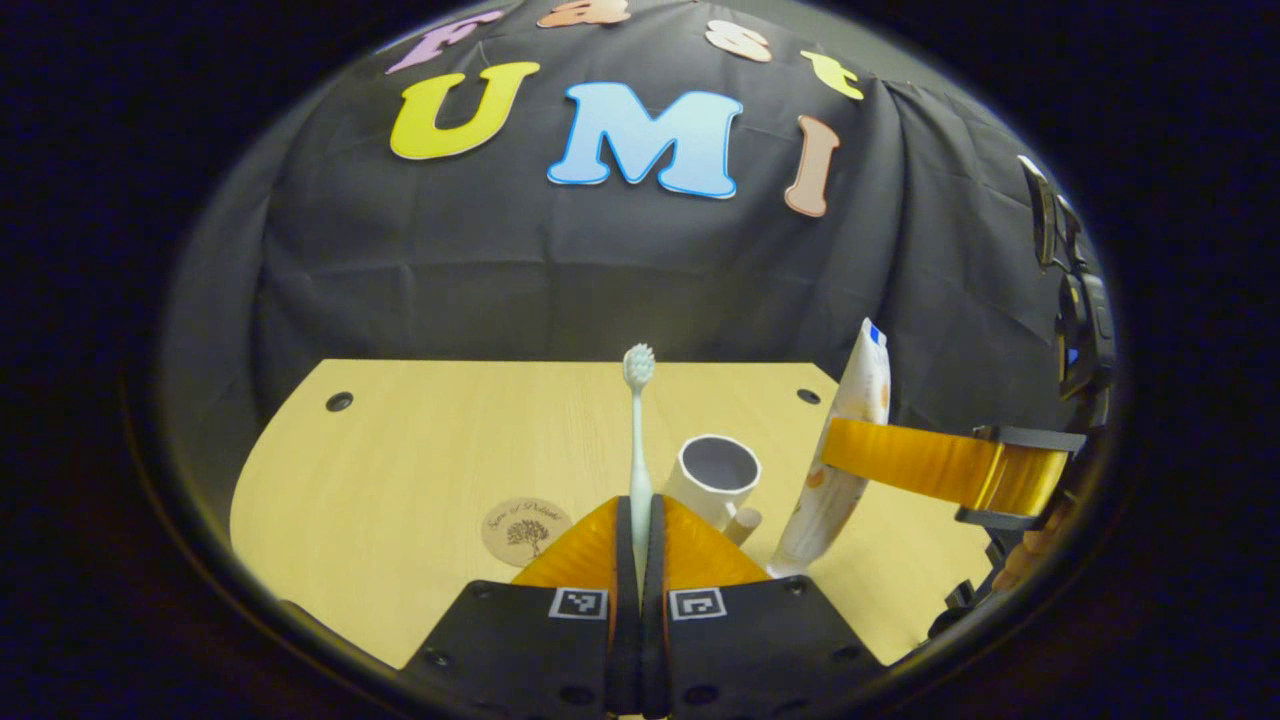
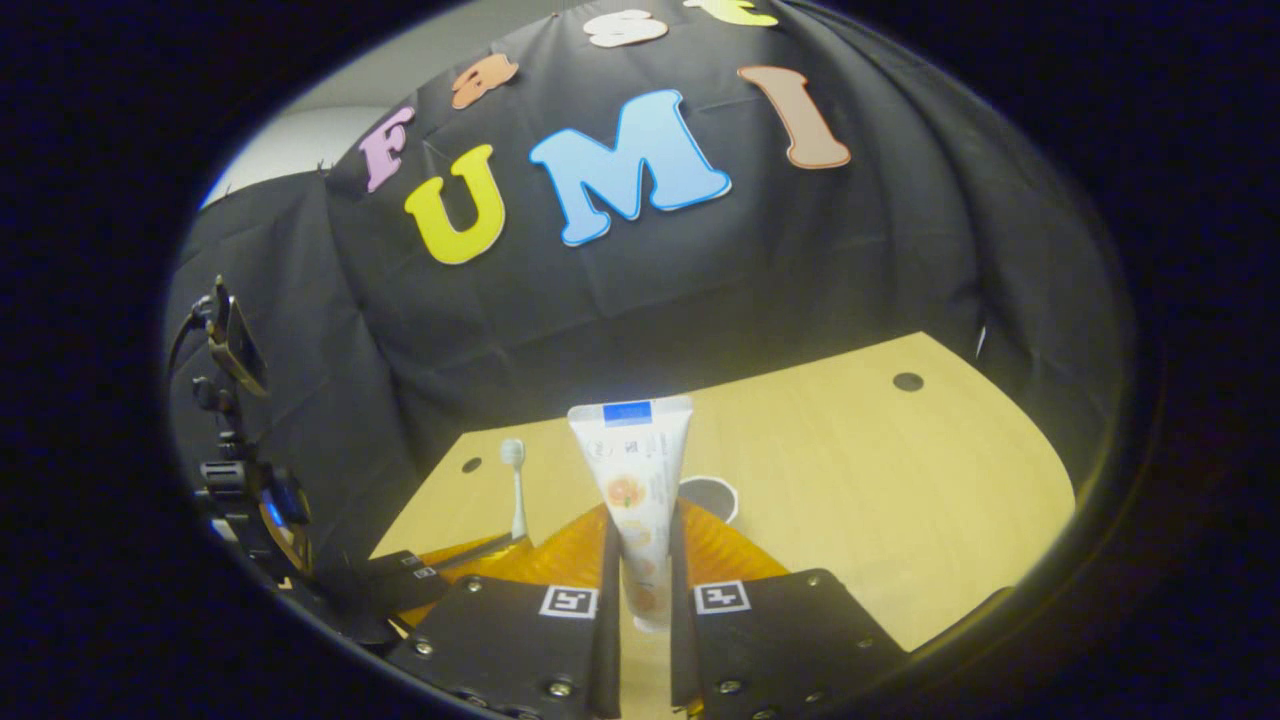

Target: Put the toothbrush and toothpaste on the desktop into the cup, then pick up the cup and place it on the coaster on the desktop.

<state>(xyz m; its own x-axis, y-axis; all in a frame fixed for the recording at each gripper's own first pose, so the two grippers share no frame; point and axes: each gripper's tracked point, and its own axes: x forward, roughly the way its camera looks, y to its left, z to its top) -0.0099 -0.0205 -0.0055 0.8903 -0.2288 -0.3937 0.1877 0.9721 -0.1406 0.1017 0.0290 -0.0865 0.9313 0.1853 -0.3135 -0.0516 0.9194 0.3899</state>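
- Left gripper (image 1: pixel 640 540) clamps the toothbrush (image 1: pixel 638 420) upright — above the bench (image 1: pixel 400 450), beside the cup (image 1: pixel 713 478).
- Right gripper (image 2: pixel 640 590) clamps the toothpaste (image 2: pixel 638 480) upright.
- Coaster (image 1: pixel 525 531) lies left of the cup.

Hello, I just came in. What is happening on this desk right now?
A person works with two handheld grippers. The left gripper is shut on the toothbrush, holding it upright above the desk. The right gripper is shut on the toothpaste, also lifted. The cup is empty and stands on the desk beside the coaster, not on it. Nothing has gone into the cup yet.
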